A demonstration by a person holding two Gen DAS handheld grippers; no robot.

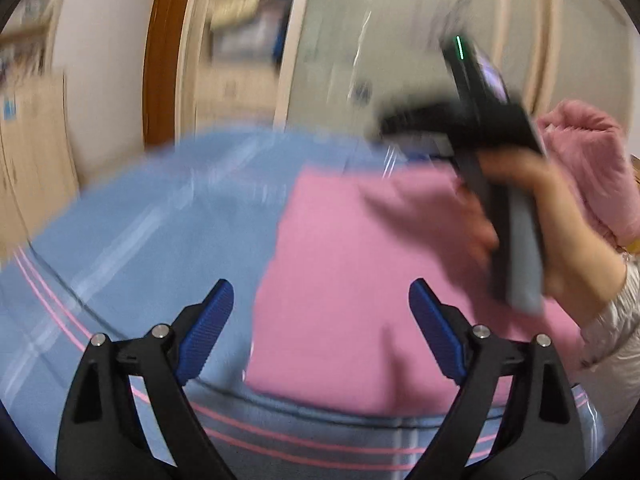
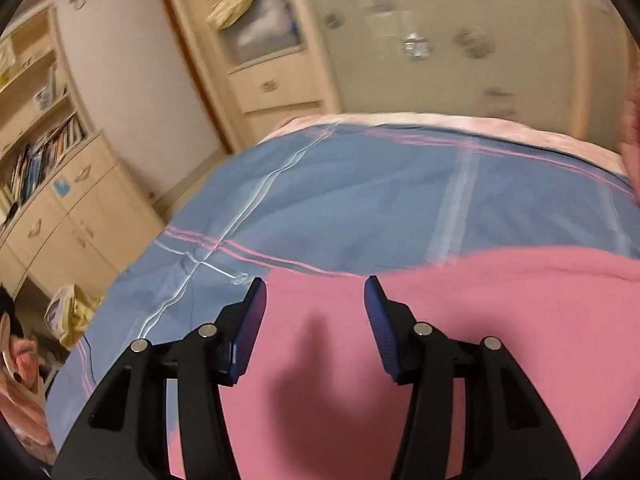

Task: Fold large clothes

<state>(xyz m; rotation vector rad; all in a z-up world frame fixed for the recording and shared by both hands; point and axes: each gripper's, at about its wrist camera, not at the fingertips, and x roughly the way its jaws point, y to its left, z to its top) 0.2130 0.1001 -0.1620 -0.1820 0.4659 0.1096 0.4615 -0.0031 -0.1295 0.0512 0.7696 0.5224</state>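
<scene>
A large pink garment is lying spread flat on the blue bed cover, filling the lower right of both views; its far edge is running straight, its surface smooth.

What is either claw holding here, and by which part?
Nothing. The left claw and right claw both stand open above the pink garment, gripping no fabric.
</scene>
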